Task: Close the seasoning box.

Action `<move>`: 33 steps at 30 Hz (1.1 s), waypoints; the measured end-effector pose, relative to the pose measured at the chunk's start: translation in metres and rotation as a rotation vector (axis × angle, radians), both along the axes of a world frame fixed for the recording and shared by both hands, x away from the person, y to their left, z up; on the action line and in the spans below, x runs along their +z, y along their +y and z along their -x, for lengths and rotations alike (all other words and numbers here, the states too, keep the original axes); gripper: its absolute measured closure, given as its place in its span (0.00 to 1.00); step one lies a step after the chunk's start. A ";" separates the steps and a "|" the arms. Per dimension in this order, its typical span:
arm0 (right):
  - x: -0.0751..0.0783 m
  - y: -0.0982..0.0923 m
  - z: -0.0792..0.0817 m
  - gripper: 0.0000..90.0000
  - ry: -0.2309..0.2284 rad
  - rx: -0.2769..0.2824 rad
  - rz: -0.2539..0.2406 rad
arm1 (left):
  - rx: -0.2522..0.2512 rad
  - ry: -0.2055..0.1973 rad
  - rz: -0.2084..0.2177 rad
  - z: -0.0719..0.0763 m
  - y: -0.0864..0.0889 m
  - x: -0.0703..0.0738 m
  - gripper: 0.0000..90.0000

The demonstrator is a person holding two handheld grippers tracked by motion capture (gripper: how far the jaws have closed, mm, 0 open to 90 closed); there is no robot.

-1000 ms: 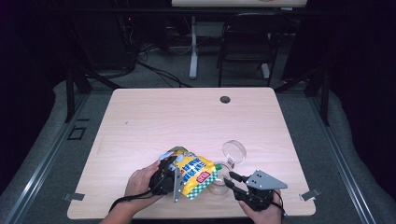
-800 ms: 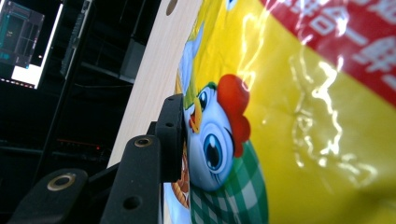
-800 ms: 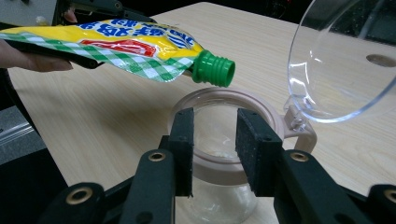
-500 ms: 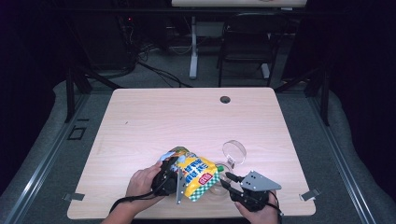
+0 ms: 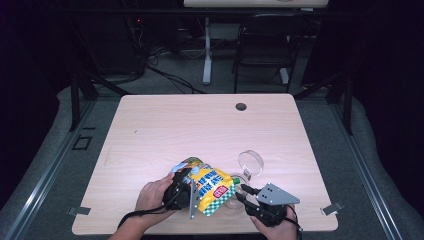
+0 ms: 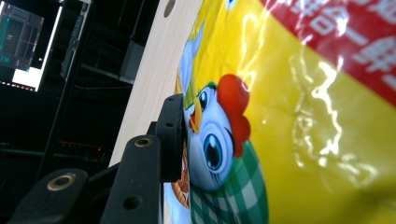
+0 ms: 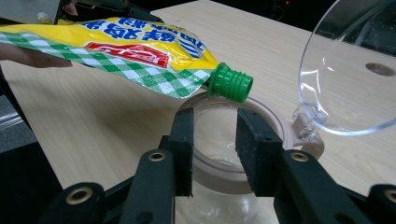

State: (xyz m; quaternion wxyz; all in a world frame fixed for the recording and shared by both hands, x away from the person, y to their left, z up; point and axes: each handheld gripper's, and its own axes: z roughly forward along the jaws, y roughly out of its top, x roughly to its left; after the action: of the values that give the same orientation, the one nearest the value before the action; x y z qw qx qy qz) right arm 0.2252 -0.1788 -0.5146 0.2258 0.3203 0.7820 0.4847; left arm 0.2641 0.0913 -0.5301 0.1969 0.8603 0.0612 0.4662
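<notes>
From the high view, the table (image 5: 150, 130) has a yellow pouch (image 5: 210, 183) near its 6 o'clock edge. The left gripper (image 5: 189, 184) holds the pouch at its 9 o'clock end. The right gripper (image 5: 244, 193) sits at 3 o'clock of the pouch, by a clear jar (image 5: 234, 201). The jar's round clear lid (image 5: 250, 162) stands open at 12 o'clock of it.

In the left gripper view, the pouch (image 6: 289, 116) is very close. One black jaw presses flat on the chicken picture. The other jaw is hidden behind the pouch, so the grip looks tight on it.

In the right gripper view, the two jaws are close together with the jar's (image 7: 219, 158) pinkish rim between them. They seem to hold the rim, but I cannot tell if the pads really touch it. The green spout (image 7: 229, 84) hangs just over the rim at 12 o'clock.

The step looks like pouring into the jar. To do it well, keep the jar steady, point the spout down inside the rim, and tip slowly.

The right gripper view shows the spout and rim, which are tiny from high up. The high view shows both hands at once.
</notes>
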 end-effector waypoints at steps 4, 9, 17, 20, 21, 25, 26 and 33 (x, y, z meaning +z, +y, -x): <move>0.000 0.001 0.000 0.75 -0.008 0.000 0.001 | 0.000 -0.001 0.001 0.000 -0.001 0.000 0.70; 0.001 0.005 0.001 0.76 -0.019 0.001 0.013 | -0.003 -0.010 -0.004 0.001 -0.002 0.001 0.70; 0.002 0.011 0.002 0.76 -0.041 0.015 0.054 | -0.004 -0.007 -0.012 0.000 -0.005 0.003 0.70; 0.002 0.011 0.003 0.76 -0.057 0.010 0.073 | -0.003 -0.008 -0.010 0.000 -0.005 0.003 0.70; 0.003 0.011 0.003 0.76 -0.056 0.008 0.067 | -0.002 -0.005 -0.012 0.000 -0.004 0.004 0.70; 0.003 0.010 0.003 0.76 -0.060 0.003 0.066 | 0.001 -0.004 -0.012 0.000 -0.003 0.004 0.70; 0.003 0.010 0.003 0.76 -0.063 0.001 0.069 | 0.001 -0.006 -0.009 0.000 -0.003 0.003 0.70; 0.004 0.009 0.003 0.76 -0.091 -0.010 0.088 | 0.003 -0.003 -0.012 -0.001 -0.003 0.002 0.70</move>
State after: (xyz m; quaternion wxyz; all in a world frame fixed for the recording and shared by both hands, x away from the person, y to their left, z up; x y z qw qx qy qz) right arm 0.2223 -0.1698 -0.5108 0.2774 0.2913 0.7900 0.4627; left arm 0.2647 0.0885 -0.5278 0.1913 0.8607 0.0591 0.4682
